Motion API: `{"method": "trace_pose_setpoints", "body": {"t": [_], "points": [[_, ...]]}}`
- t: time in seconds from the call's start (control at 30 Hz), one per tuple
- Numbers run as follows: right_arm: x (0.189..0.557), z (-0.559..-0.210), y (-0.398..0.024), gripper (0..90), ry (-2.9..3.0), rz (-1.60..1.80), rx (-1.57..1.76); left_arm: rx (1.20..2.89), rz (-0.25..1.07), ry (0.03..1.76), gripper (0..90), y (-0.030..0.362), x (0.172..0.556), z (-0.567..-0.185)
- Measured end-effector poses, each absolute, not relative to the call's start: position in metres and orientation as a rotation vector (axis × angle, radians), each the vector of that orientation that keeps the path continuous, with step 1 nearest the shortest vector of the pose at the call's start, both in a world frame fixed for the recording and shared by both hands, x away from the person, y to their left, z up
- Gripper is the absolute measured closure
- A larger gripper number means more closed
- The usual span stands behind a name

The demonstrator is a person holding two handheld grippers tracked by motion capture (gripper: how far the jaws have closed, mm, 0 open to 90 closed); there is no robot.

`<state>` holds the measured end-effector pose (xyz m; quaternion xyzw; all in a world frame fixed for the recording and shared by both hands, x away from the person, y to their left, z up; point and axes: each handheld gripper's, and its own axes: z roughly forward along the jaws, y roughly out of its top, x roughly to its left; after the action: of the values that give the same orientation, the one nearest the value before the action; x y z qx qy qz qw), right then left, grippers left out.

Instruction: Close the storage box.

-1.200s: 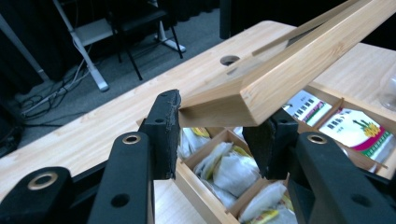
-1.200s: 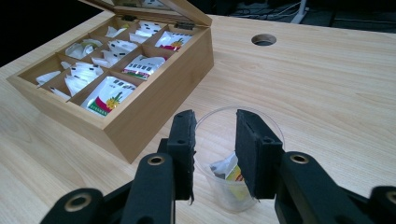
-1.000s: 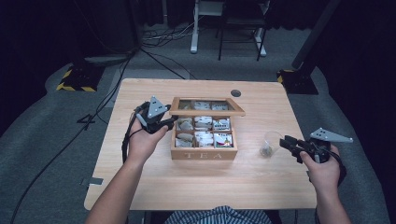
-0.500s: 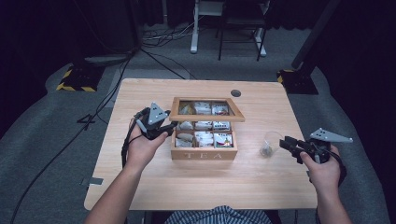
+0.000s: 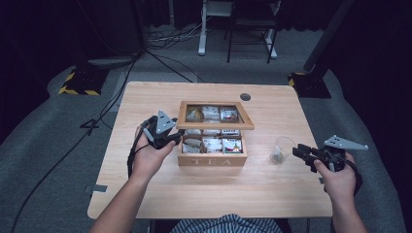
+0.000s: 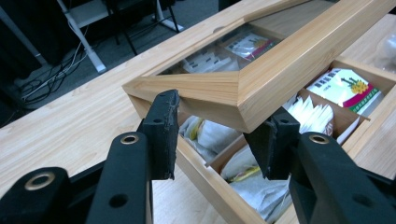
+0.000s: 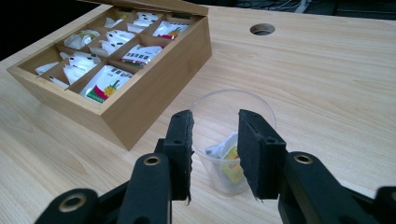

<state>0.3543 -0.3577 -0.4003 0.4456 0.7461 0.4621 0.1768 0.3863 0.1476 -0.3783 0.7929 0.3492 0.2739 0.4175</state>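
Note:
A wooden tea box (image 5: 212, 160) marked TEA stands mid-table with several compartments of tea bags. Its glass-paned lid (image 5: 216, 125) hangs half open over the back rows. My left gripper (image 5: 176, 138) is shut on the lid's front left corner. In the left gripper view the pads (image 6: 163, 121) press that corner of the lid (image 6: 289, 60) from both sides, above the box (image 6: 205, 182). To the box's right stands a clear plastic cup (image 5: 283, 148) with a tea bag (image 7: 224, 154) inside. My right gripper (image 5: 297, 151) is open just short of the cup (image 7: 261, 107), nothing between its jaws (image 7: 215, 120).
A round cable hole (image 5: 245, 96) sits in the table near the far edge. Bare wood lies in front of the box and left of it. The right hand rests close to the table's right edge (image 5: 326, 194). Chair and desk legs stand on the floor beyond.
The lid's front edge has come down and forward over the box, with my left gripper still on its corner. The right gripper and the cup have stayed put.

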Motion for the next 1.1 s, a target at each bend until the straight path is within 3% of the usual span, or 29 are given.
{"method": "trace_pose_setpoints", "body": {"t": [1.1], "points": [[0.356,-0.414,-0.374,63.4,2.129,1.288,1.295,2.1,0.657,0.919,46.1,0.138,0.373,-0.41]]}}
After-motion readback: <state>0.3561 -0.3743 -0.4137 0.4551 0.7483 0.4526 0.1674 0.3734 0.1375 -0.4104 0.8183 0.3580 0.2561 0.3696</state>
